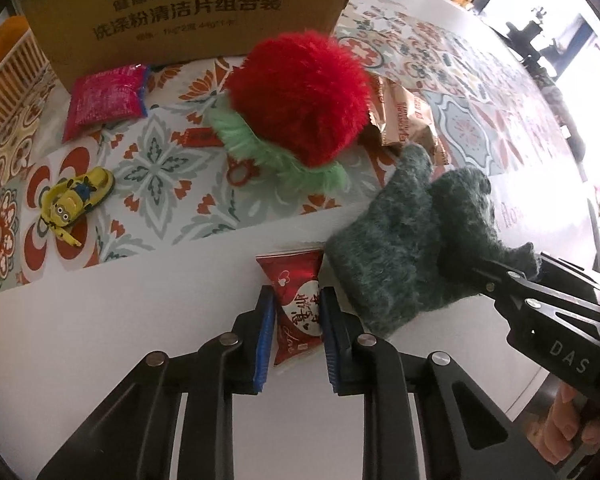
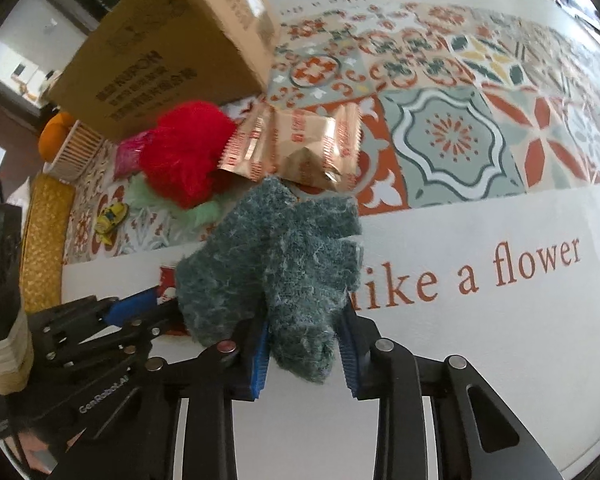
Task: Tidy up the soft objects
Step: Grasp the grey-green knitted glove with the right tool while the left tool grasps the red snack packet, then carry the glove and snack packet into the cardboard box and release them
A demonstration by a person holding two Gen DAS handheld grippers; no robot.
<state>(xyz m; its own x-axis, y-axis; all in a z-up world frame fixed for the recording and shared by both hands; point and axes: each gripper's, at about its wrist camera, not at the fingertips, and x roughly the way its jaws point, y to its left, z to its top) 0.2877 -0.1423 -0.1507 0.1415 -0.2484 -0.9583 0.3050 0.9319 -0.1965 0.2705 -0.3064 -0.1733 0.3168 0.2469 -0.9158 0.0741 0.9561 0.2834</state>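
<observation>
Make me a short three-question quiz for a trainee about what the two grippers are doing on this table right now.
1. True or false: the left gripper is shut on the red snack packet.
2. What does the right gripper grip? A) the red fluffy pompom B) the dark green knitted glove C) the yellow toy sandal
3. Fill in: the gold snack wrapper lies between the pompom and the ____.

Key:
1. True: its blue pads press on the packet's two sides.
2. B: the pads clamp the glove's near end.
3. Glove.
</observation>
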